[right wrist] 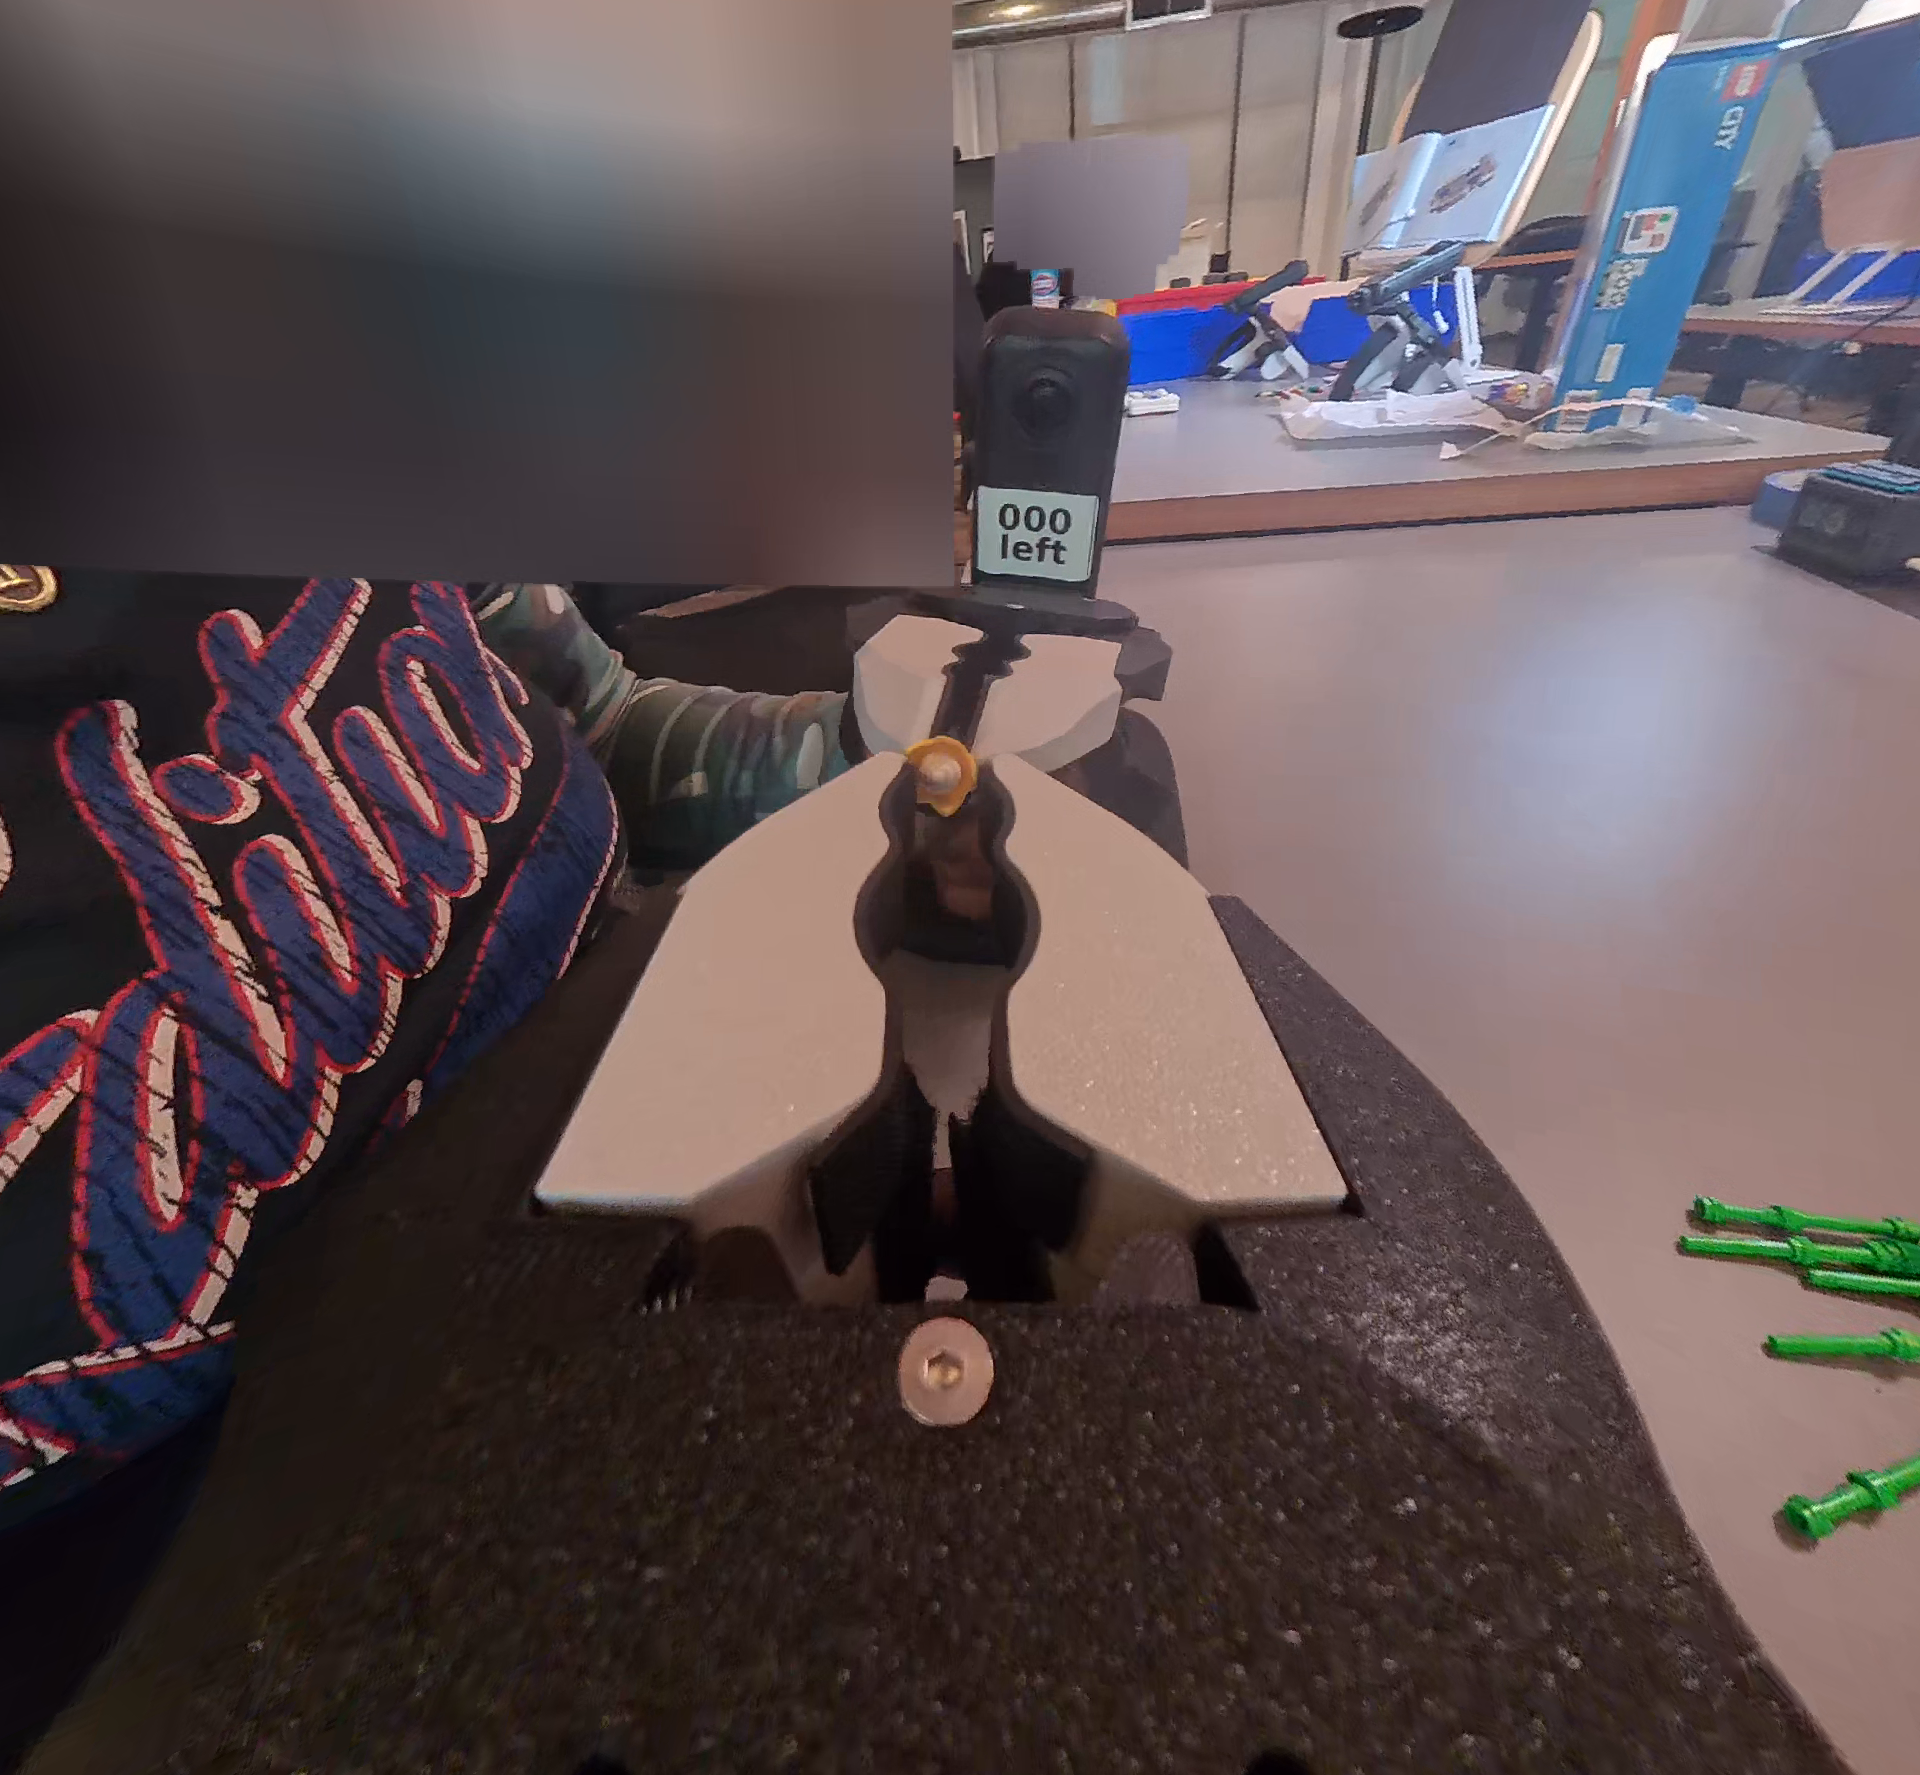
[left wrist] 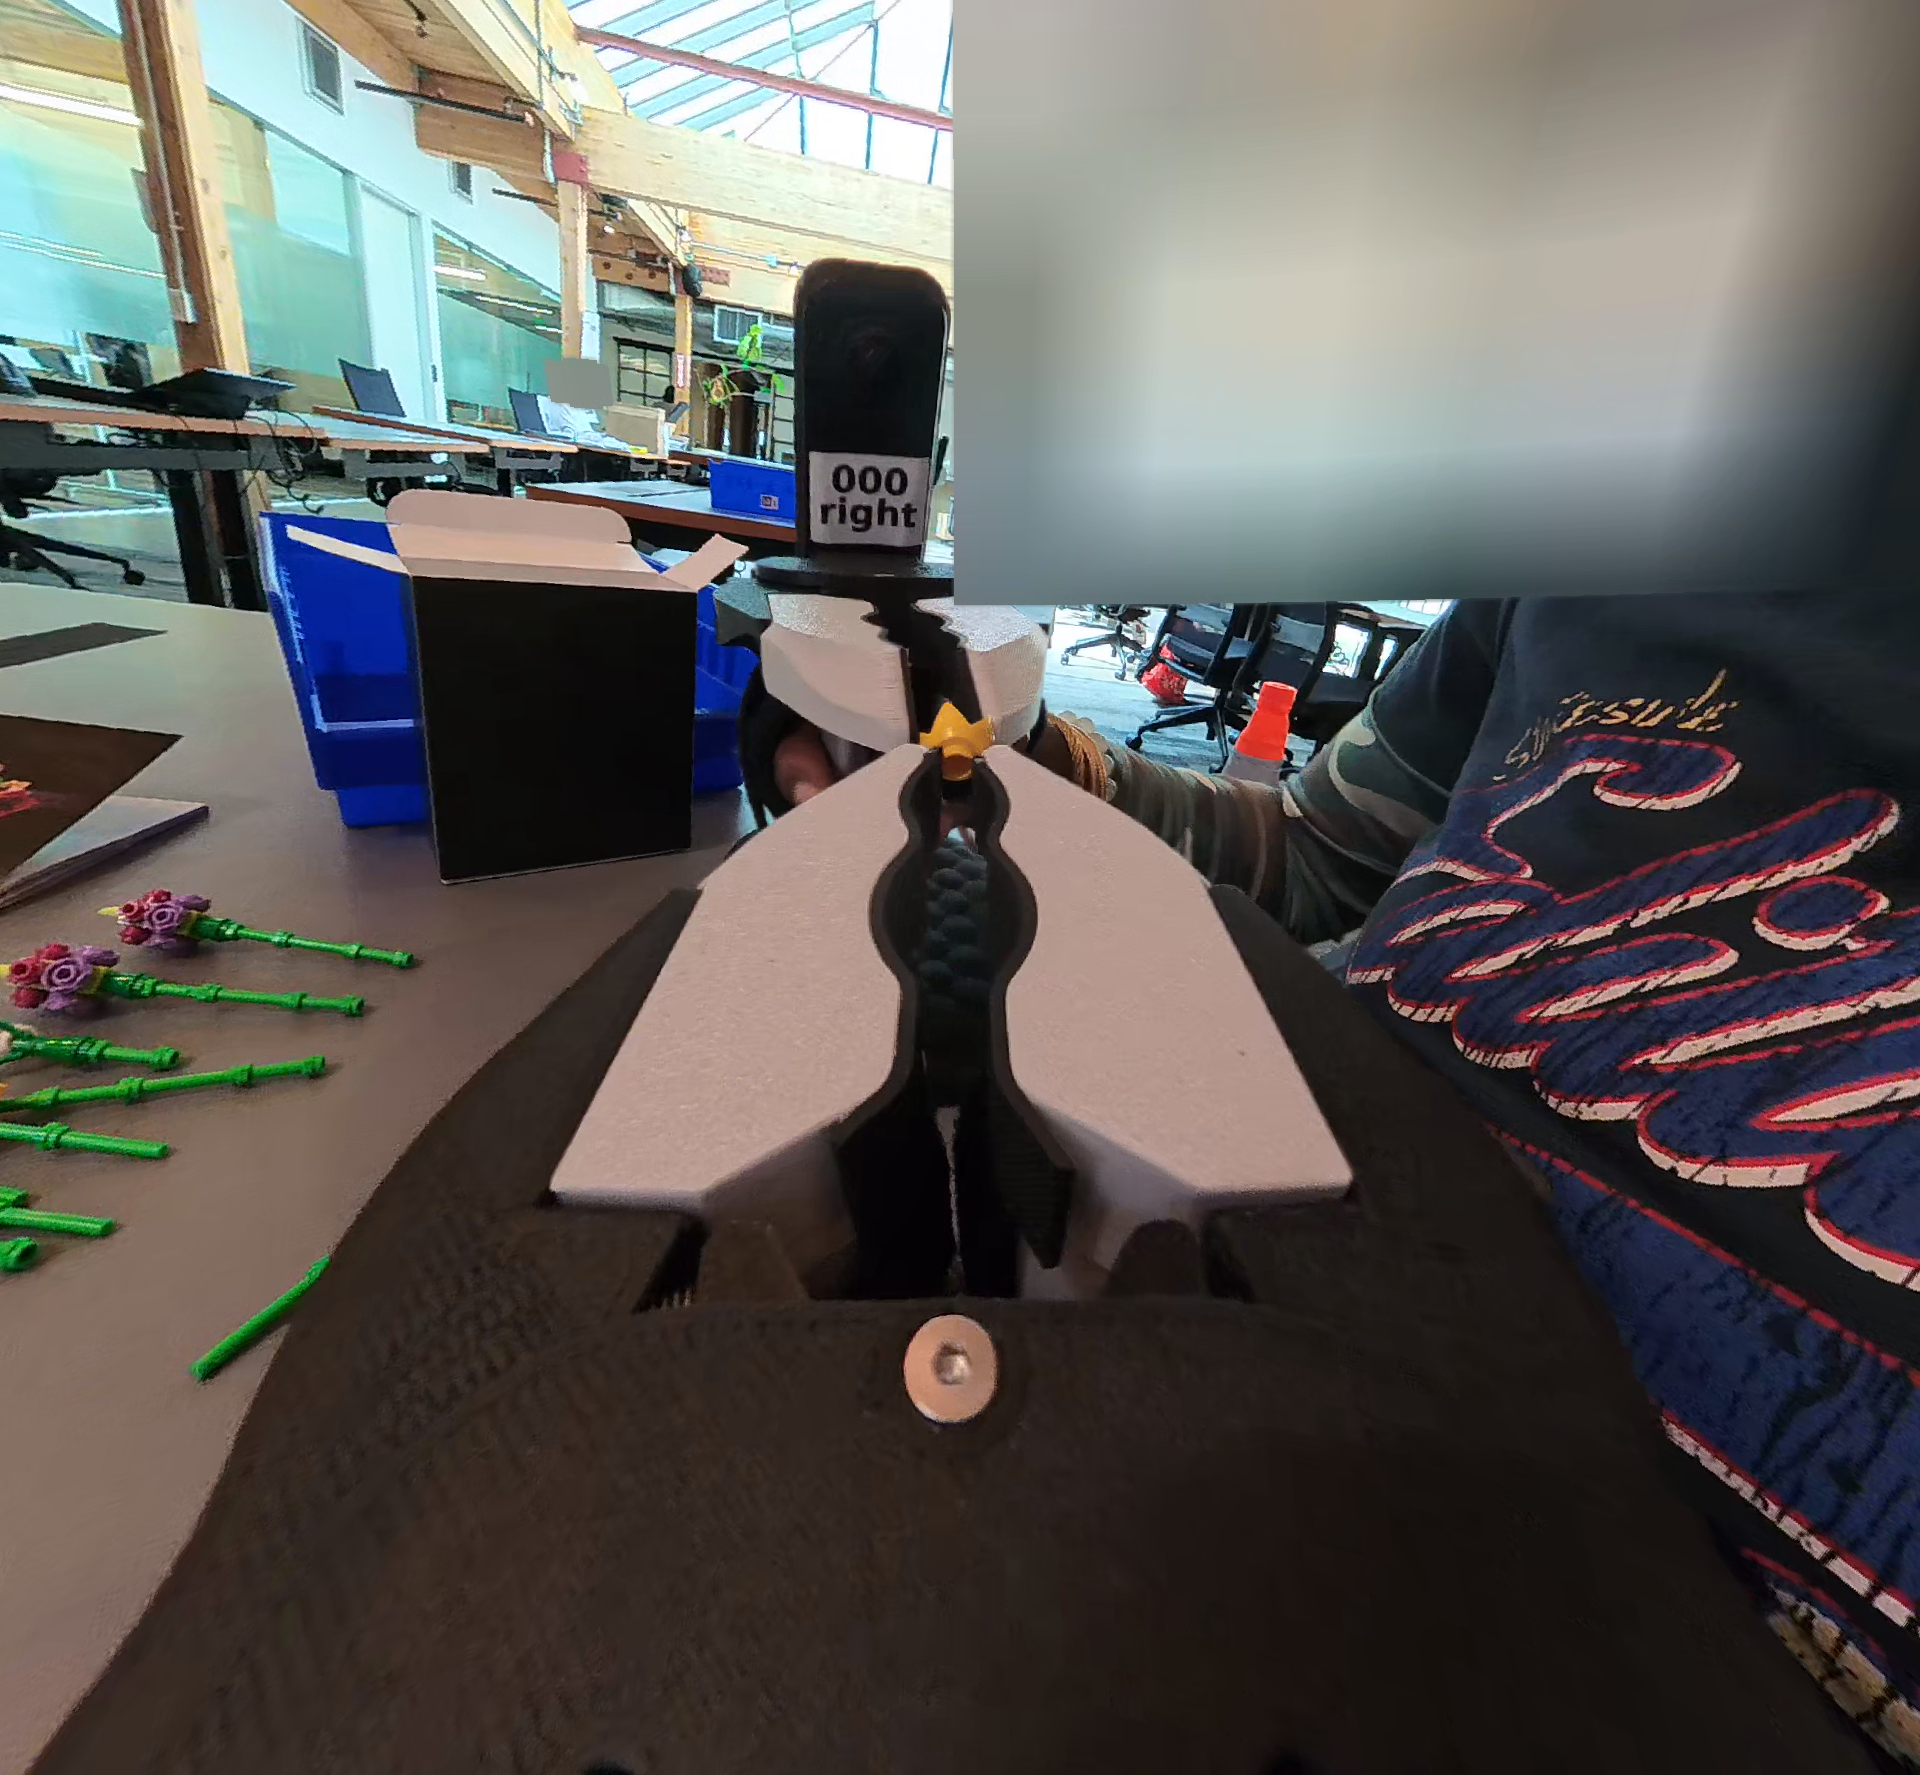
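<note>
My two grippers face each other tip to tip above the grey table (left wrist: 125, 1310). My left gripper (left wrist: 952, 761) is shut, with a small yellow crown-shaped flower piece (left wrist: 954, 731) pinched at its fingertips. The right gripper's white fingers (left wrist: 831, 676) meet it from the far side. In the right wrist view my right gripper (right wrist: 940, 783) is shut at the same yellow piece (right wrist: 940, 775), which has a pale peg at its centre. The left gripper's fingers (right wrist: 904, 686) show just behind. How the grip is shared is hard to tell.
Several green toy stems (left wrist: 156, 1091) lie on the table, two with purple flowers (left wrist: 161, 920); more stems (right wrist: 1818, 1258) show in the right wrist view. An open black box (left wrist: 551, 707), a blue bin (left wrist: 332, 665) and a booklet (left wrist: 62, 811) stand behind. A person's patterned shirt (left wrist: 1610, 946) is close.
</note>
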The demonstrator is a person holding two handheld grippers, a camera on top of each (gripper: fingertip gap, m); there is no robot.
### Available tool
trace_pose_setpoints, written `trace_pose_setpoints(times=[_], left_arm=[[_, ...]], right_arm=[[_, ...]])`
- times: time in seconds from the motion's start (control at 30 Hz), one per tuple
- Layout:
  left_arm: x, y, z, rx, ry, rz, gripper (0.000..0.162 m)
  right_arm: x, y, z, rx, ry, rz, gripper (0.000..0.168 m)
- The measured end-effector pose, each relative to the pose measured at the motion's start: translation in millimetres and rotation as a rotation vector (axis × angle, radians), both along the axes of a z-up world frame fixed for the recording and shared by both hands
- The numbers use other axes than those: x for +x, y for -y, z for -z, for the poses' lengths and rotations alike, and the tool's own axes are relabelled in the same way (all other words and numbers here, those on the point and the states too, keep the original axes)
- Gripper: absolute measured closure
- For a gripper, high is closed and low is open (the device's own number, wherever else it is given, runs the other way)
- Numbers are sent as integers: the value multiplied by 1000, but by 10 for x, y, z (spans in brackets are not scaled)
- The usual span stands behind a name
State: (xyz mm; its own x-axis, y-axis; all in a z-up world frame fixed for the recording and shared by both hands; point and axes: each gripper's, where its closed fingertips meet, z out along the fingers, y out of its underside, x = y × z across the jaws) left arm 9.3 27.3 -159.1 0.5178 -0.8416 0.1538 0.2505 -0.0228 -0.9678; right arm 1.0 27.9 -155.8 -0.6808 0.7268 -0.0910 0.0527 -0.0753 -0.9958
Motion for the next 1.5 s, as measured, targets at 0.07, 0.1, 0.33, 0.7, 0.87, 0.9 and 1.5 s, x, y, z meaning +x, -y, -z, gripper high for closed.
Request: trace_pose_setpoints(times=[0.07,0.1,0.33,0.7,0.87,0.9,1.5], left_arm=[[4,11,-1,-4,6,14,156],[8,15,-1,-5,8,19,156],[23,27,10,-27,15,50,156],[-107,-67,-2,-110,68,56,156],[-306,-185,-12,-123,38,-4,156],[-347,-205,-34,-107,50,-23,156],[-562,-170,-275,92,148,-234,156]], right_arm=[[3,10,4,16,3,-14,158],[8,15,5,25,0,-20,158],[28,24,28,27,6,-50,160],[-76,-76,22,-38,80,-76,162],[-271,-195,20,-6,113,-33,162],[-314,-221,-2,-17,109,-13,162],[-508,-183,-259,27,-13,193,166]])
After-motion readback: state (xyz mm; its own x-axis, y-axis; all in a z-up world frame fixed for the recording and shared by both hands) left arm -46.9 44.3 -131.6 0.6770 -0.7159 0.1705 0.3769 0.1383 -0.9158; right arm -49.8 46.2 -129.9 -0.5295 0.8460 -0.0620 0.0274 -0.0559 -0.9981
